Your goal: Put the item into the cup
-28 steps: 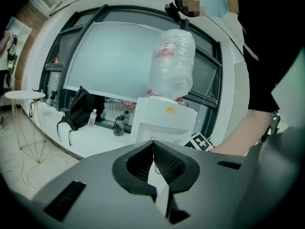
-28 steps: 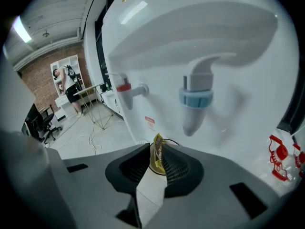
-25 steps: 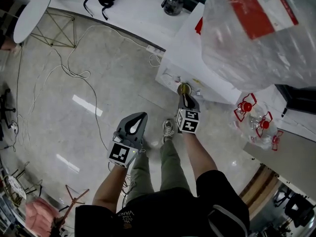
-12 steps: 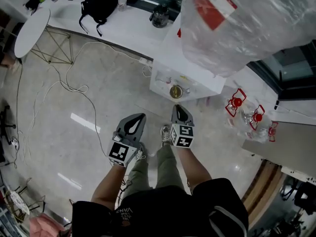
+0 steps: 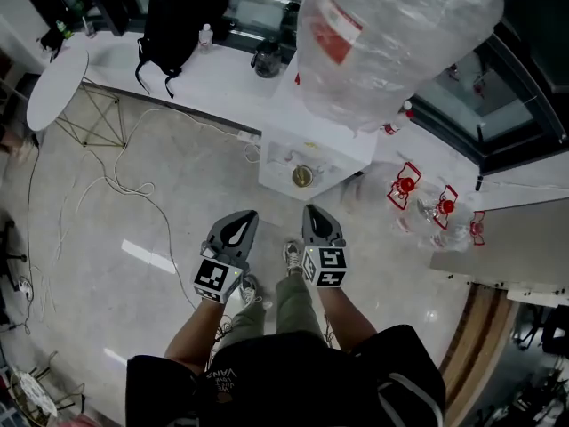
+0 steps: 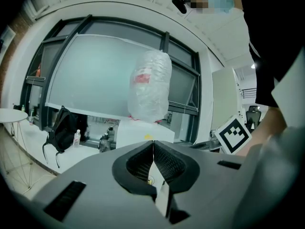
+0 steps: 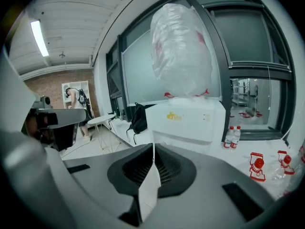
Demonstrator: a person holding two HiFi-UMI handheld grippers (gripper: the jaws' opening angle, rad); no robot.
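- Right hand-held gripper (image 7: pixel 153 149): jaws closed, tips touching, nothing gripped.
- Straight ahead: white water dispenser (image 7: pixel 186 120) with a large clear water bottle (image 7: pixel 181 51) inverted on top.
- Left of the dispenser: black backpack (image 7: pixel 139 118).
- Right of the dispenser: two small bottles (image 7: pixel 231 136), standing upright.
- Far left: round white table (image 7: pixel 100 120).

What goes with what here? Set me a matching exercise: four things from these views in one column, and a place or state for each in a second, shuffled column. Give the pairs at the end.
Column one
1. cup
2. black backpack
3. large water bottle
4. right gripper

Column two
a. jaws together, nothing between them
b. standing on top of the dispenser
c. on the dispenser's front shelf
d. on the white ledge along the window

Pairs: 1-c, 2-d, 3-b, 4-a
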